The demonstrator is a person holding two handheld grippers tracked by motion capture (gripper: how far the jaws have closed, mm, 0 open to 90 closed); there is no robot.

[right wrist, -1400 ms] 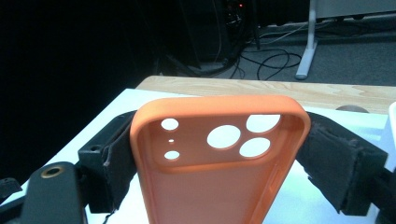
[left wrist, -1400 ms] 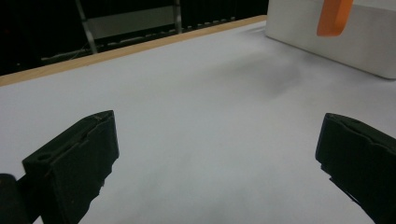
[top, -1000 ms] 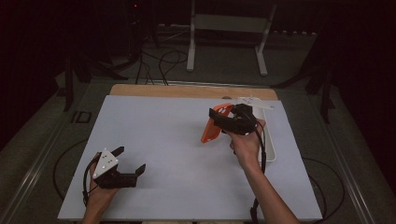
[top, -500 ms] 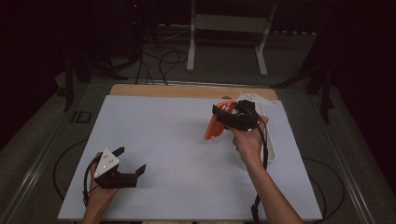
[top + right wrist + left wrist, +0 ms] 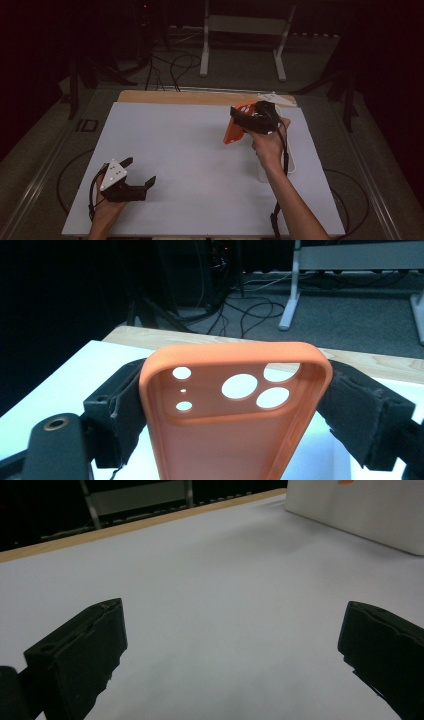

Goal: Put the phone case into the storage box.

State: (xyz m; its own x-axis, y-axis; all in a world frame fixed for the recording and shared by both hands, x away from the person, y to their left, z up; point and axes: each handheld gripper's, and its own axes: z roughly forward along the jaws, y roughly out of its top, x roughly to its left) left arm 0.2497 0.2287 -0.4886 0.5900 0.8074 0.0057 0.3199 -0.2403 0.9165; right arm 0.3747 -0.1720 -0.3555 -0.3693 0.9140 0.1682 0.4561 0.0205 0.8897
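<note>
The right gripper (image 5: pixel 239 120) is clamping an orange phone case (image 5: pixel 233 131) across its width, one black pad (image 5: pixel 125 405) pressing on each long edge, and is holding it lifted above the right half of the white table sheet (image 5: pixel 190 145). In the right gripper view the phone case (image 5: pixel 235 405) is showing its hollow inside and its round camera cut-outs, its camera end pointing away from the hand. The left gripper (image 5: pixel 137 175) is resting low near the sheet's front left corner, its jaws standing wide apart with nothing between them. A white box (image 5: pixel 360 510) is sitting beyond it, near the sheet's right side. The wooden table edge (image 5: pixel 200 96) is running along the far side.
</note>
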